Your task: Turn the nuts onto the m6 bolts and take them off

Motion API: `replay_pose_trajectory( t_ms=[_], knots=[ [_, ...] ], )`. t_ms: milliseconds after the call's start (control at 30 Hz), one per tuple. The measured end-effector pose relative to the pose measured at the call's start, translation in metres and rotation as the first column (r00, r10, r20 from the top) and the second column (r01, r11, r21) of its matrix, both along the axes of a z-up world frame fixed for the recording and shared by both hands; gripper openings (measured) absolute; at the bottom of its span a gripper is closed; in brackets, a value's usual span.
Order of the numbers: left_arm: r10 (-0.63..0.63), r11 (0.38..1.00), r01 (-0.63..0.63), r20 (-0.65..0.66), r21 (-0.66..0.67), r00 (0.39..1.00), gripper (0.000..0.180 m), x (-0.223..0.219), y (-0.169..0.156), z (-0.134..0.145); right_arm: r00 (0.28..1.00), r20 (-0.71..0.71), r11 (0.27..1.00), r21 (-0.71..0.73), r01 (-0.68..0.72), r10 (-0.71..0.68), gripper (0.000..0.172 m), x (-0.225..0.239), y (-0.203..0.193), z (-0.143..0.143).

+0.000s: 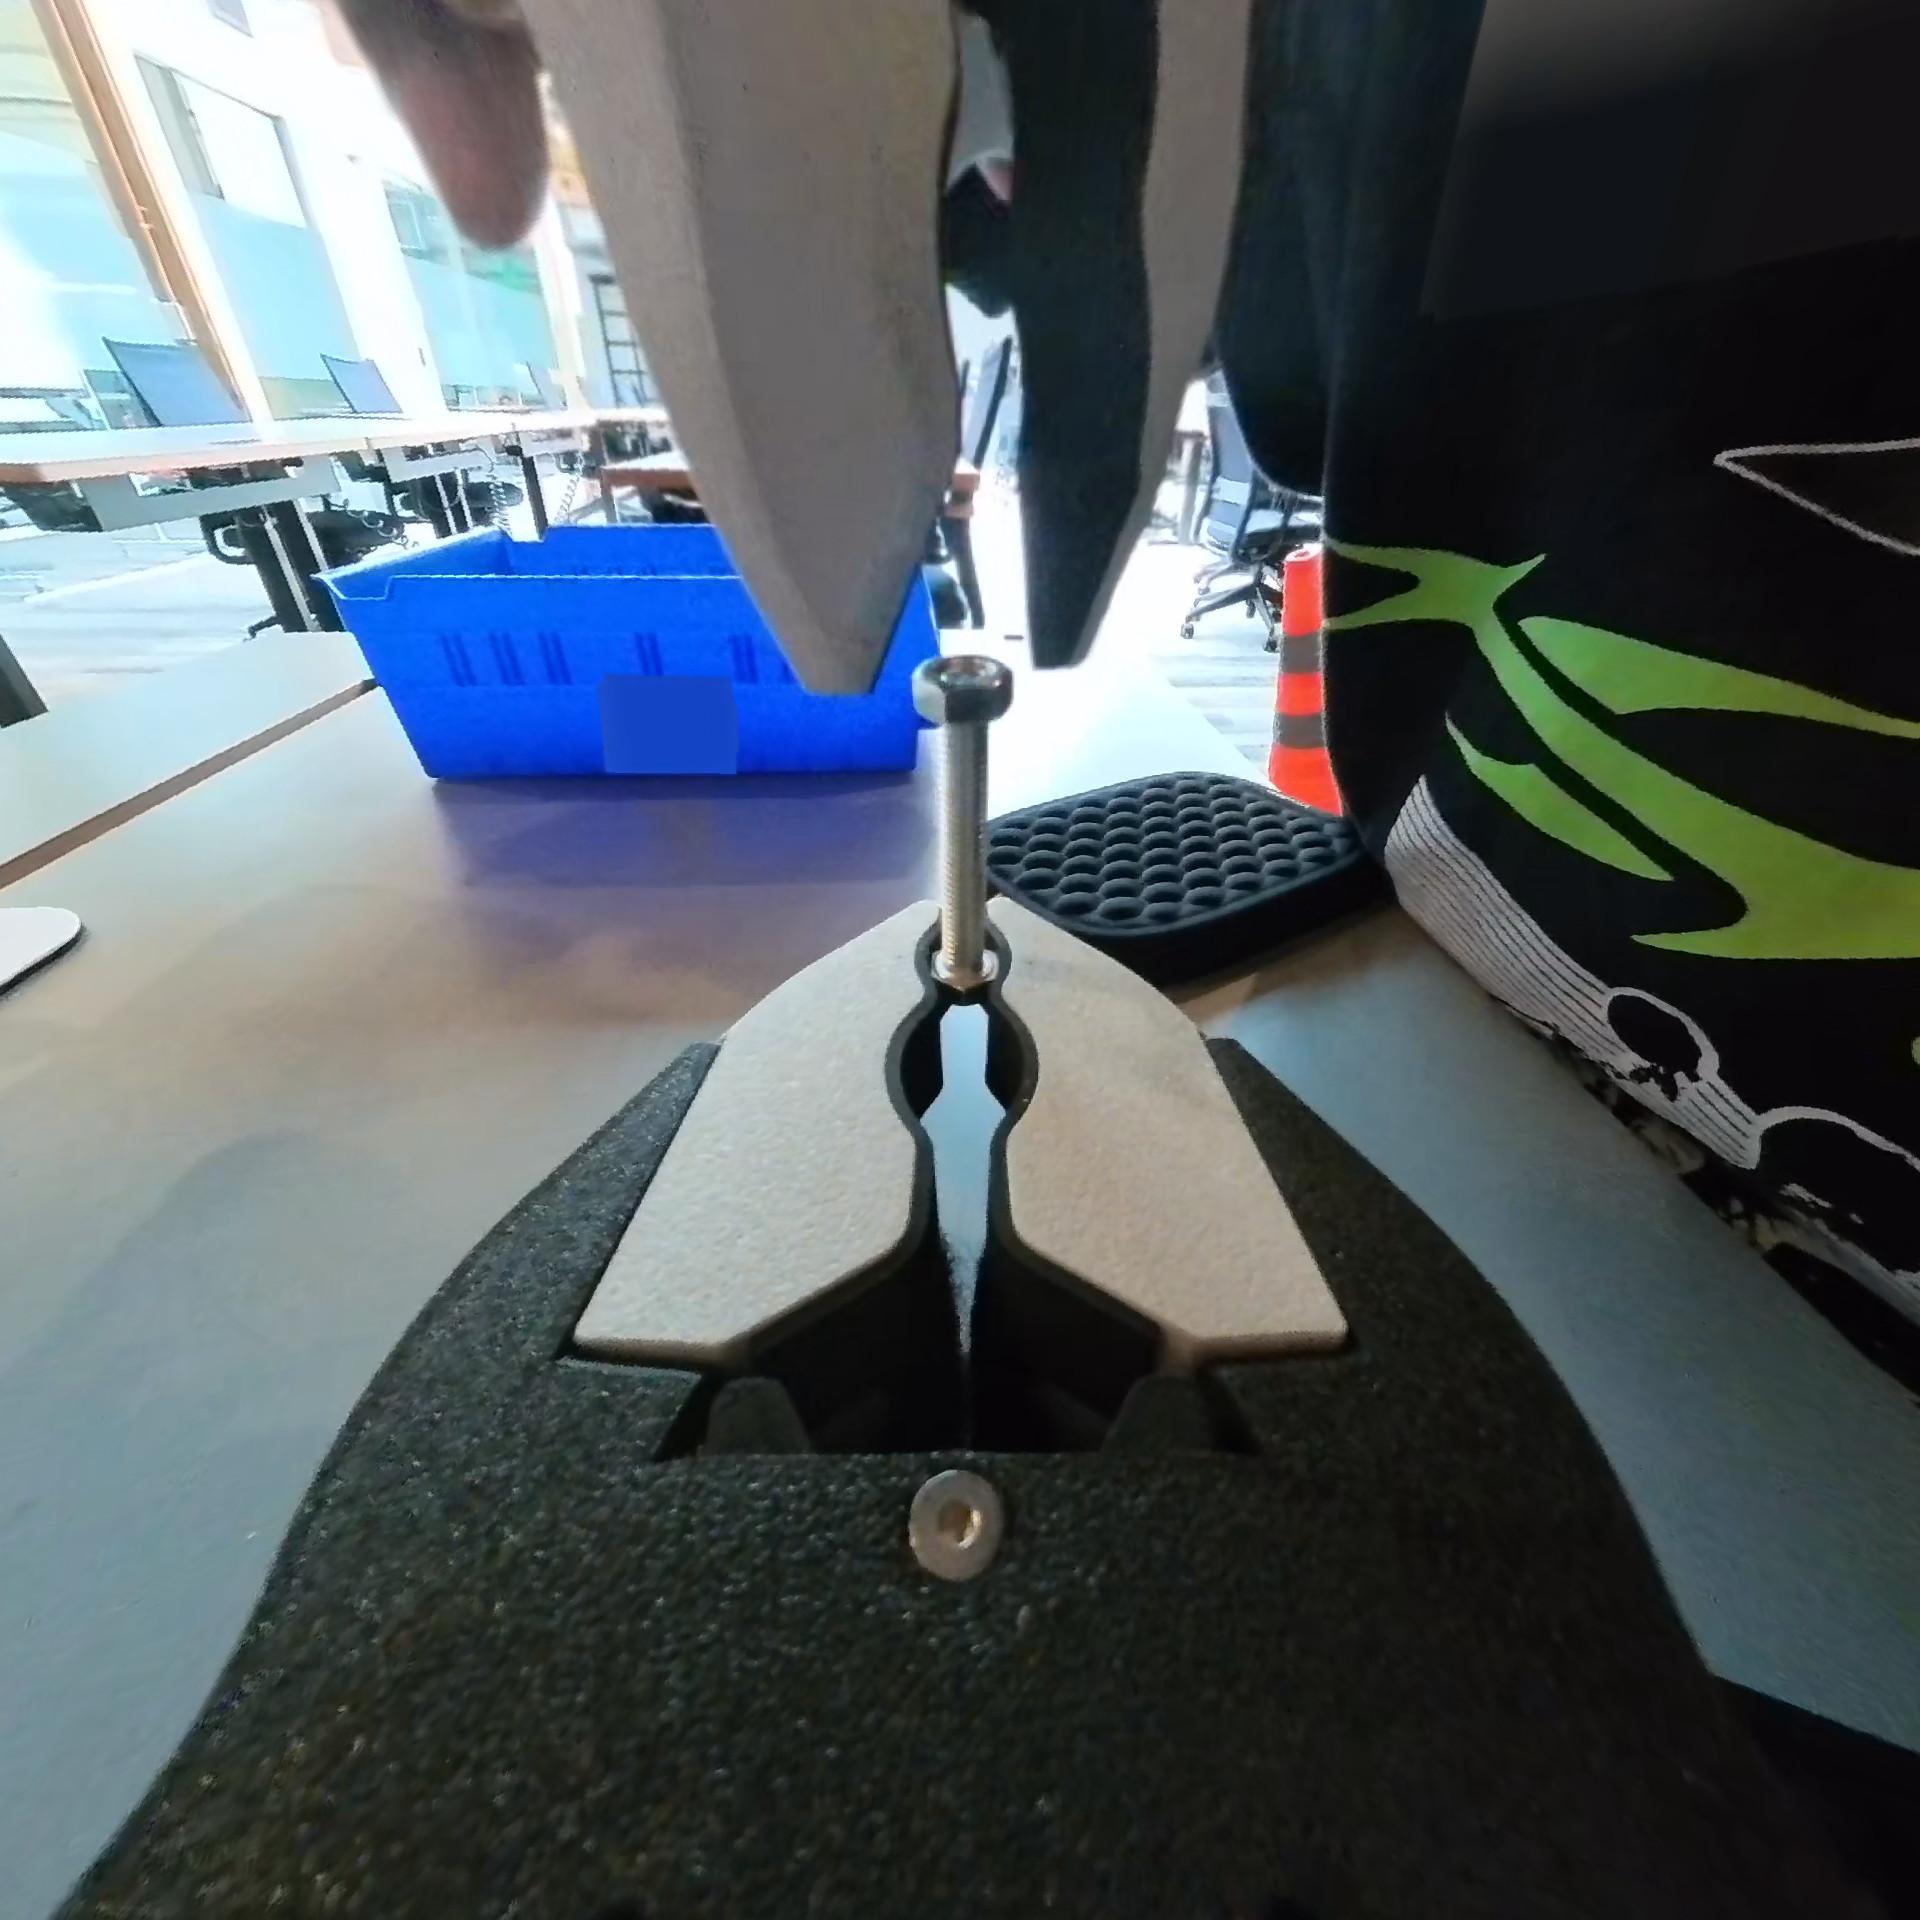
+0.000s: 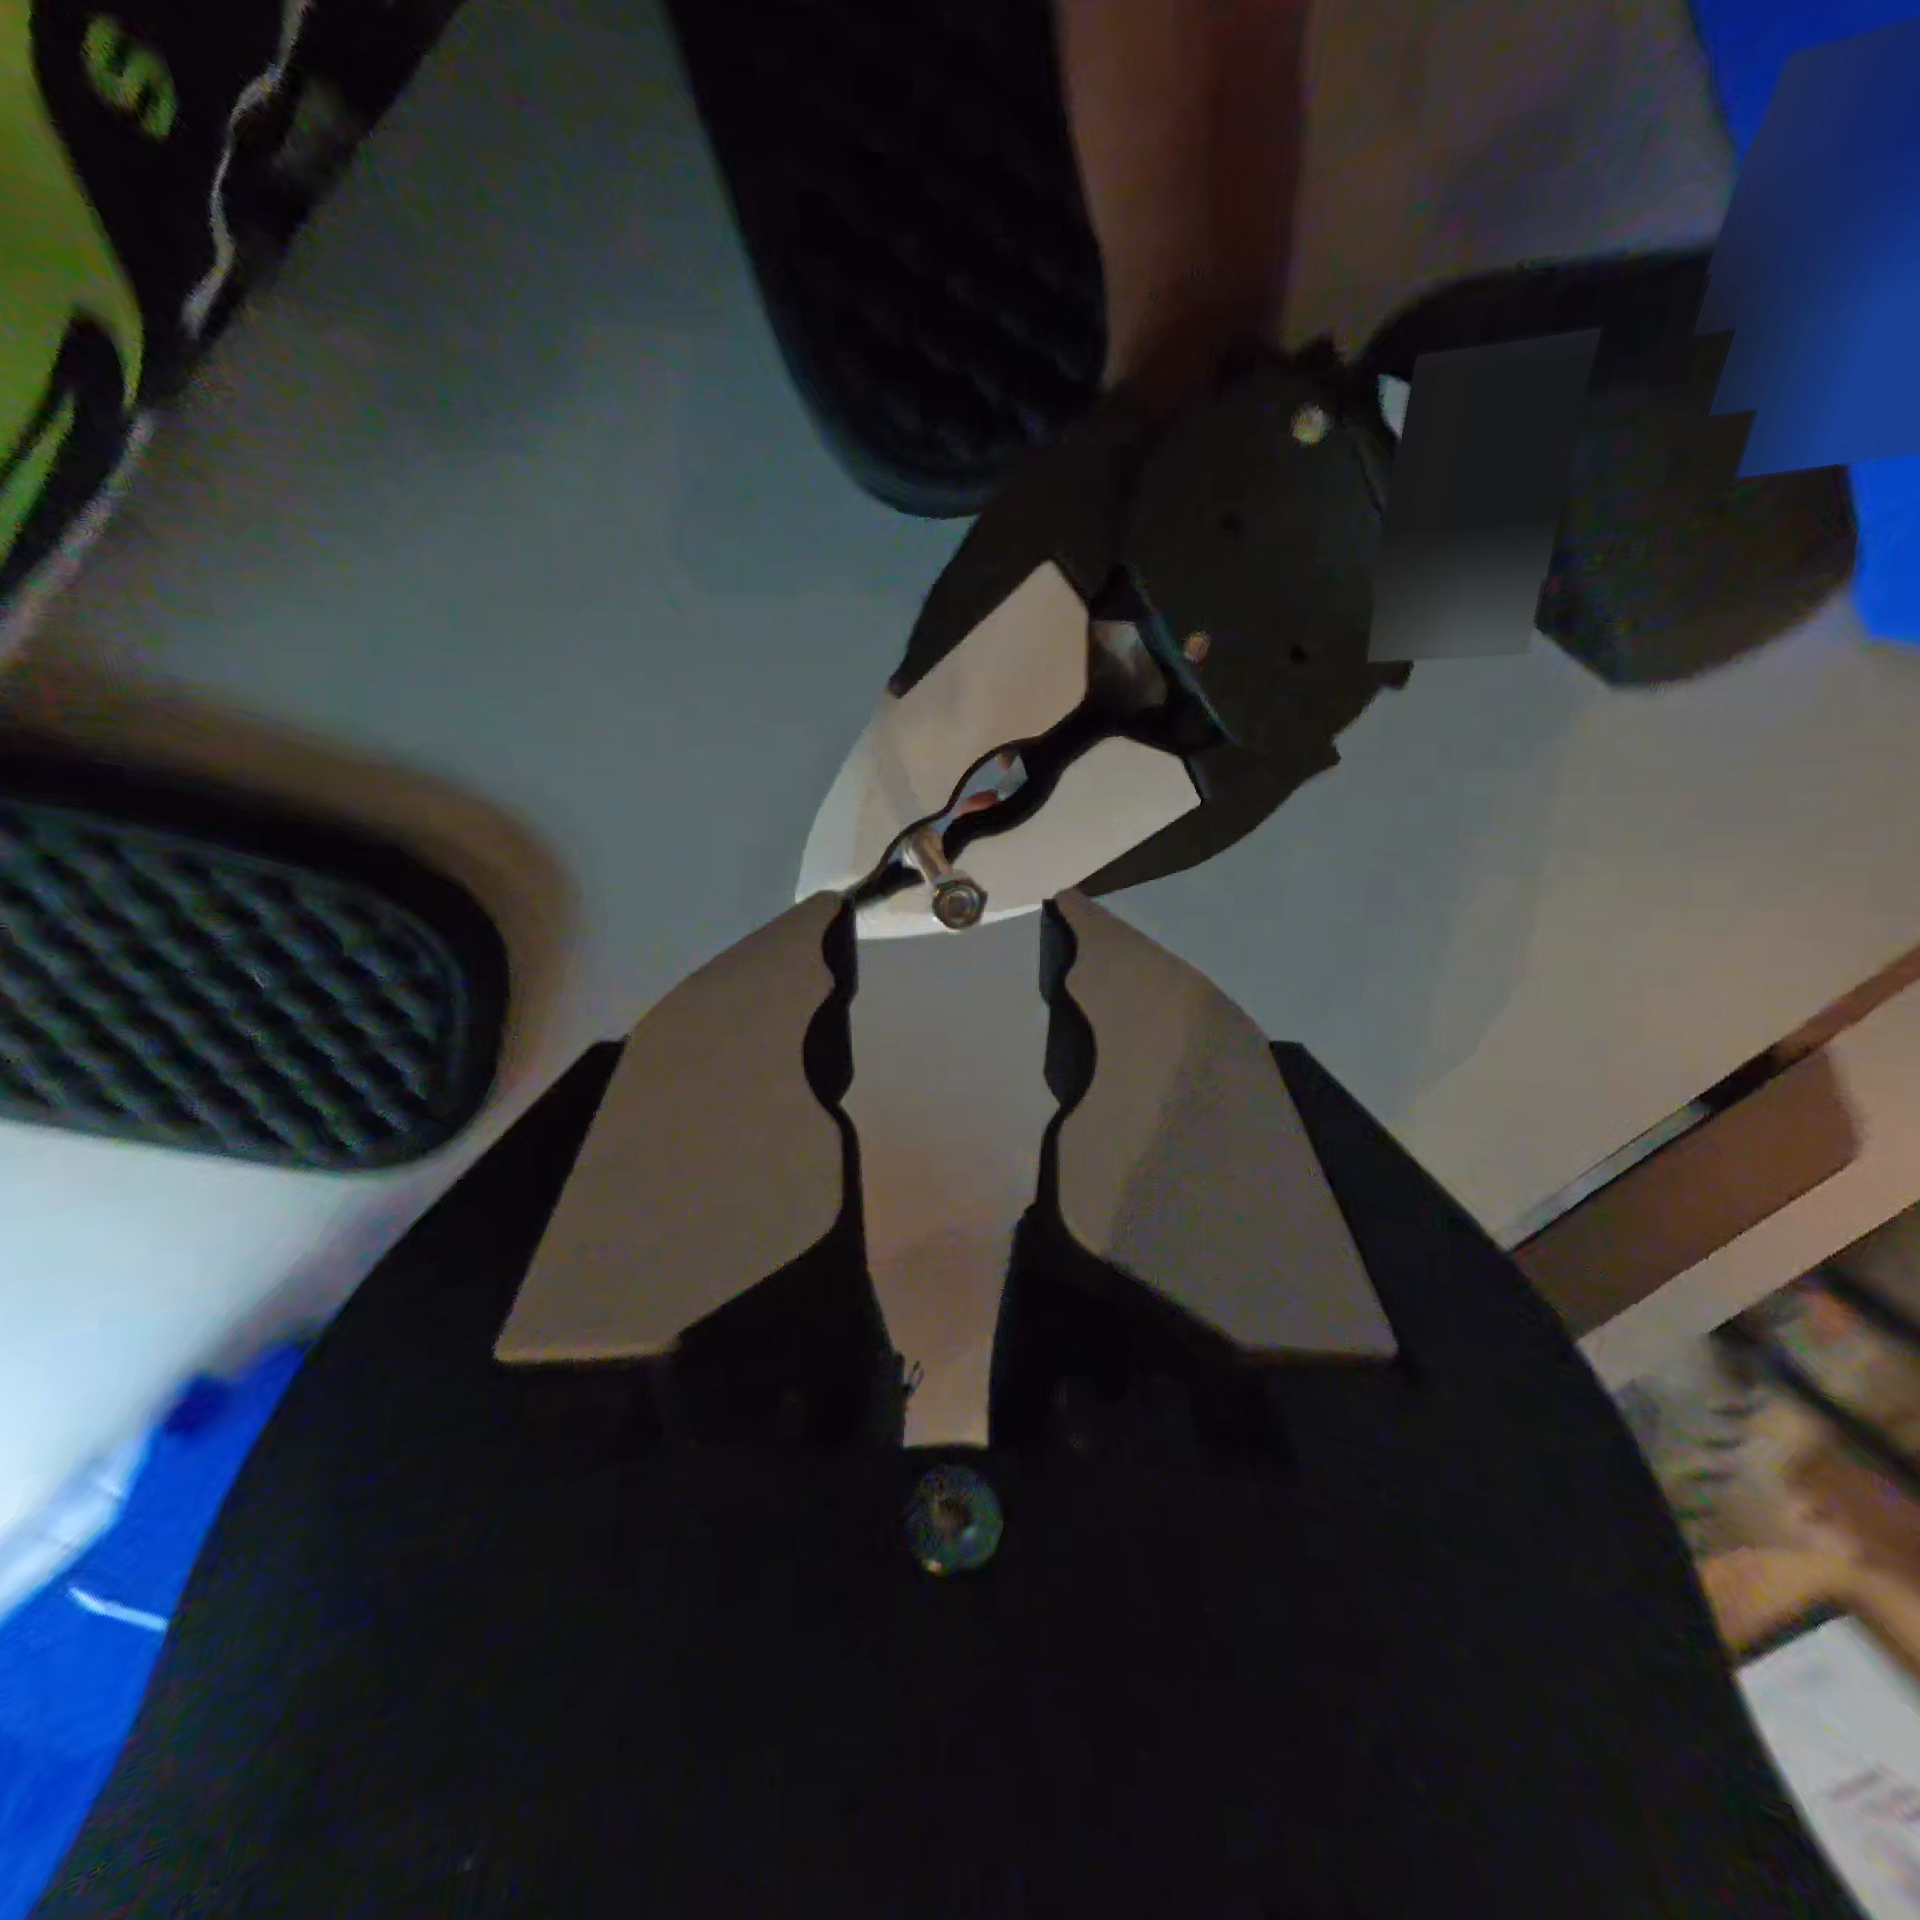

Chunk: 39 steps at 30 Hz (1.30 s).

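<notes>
The bolt point(image 1: 962, 821) stands upright, head uppermost, its lower threads passing through a nut point(image 1: 964, 970) seated in the front notch of my left gripper point(image 1: 964, 961). I hold it this way so the nut is locked against rotation while the shaft stays free to be spun from above. The left gripper's fingers point(image 1: 800, 1122) are pressed together on the nut, which sits low on the thread, so I judge the turning to be well advanced in one direction or the other; which one I cannot tell.

Directly above the bolt head hangs my right gripper point(image 1: 935, 675), pointing down, its two fingers spread to either side of the head and touching nothing. In the right wrist view the same opening point(image 2: 948, 914) frames the bolt end-on: the jaws stand apart with the head between and beyond them, ready, I judge, to come down and take a fresh hold for another twist.

Behind the bolt on the table point(image 1: 312, 987) stands a blue bin point(image 1: 520, 665); a black honeycomb mat point(image 1: 1174, 852) lies just to the right, beside a person's dark printed garment point(image 1: 1662, 727).
</notes>
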<state>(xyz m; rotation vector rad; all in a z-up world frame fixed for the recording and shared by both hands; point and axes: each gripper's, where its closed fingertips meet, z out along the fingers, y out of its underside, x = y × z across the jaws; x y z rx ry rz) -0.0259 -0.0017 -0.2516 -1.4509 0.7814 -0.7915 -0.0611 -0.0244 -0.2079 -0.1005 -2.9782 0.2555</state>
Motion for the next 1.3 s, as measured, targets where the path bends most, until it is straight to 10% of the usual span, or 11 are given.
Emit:
replay_pose_trajectory(
  t_ms=[133,367,733,900,1067,1300],
  knots=[
    [-0.007,1.000,0.007,0.000,0.001,1.000,0.002,0.000,-0.001,0.000,0.964,0.042,0.961,0.089,-0.264,0.261,0.030,0.001,0.006,-0.004],
    [-0.010,1.000,0.010,0.006,0.001,1.000,0.002,0.000,-0.001,0.001,0.949,0.057,0.949,0.047,-0.312,0.309,0.011,-0.003,0.001,-0.007],
    [0.010,1.000,-0.010,-0.005,0.000,1.000,0.002,0.000,0.001,-0.001,0.906,-0.016,0.906,-0.026,0.423,-0.424,0.011,0.002,0.004,-0.008],
    [0.006,1.000,-0.006,-0.005,0.003,1.000,0.002,0.000,0.001,-0.001,0.982,-0.019,0.982,-0.022,0.187,-0.187,0.052,0.001,-0.004,-0.001],
    [-0.004,1.000,0.004,-0.004,0.004,1.000,0.002,0.001,0.000,0.000,0.967,-0.026,0.966,0.050,-0.253,0.255,0.032,0.002,-0.005,0.001],
    [-0.009,1.000,0.009,0.000,0.003,1.000,0.002,0.001,-0.001,0.000,0.936,0.033,0.936,0.024,-0.351,0.350,0.011,0.000,-0.004,-0.004]
  ],
)
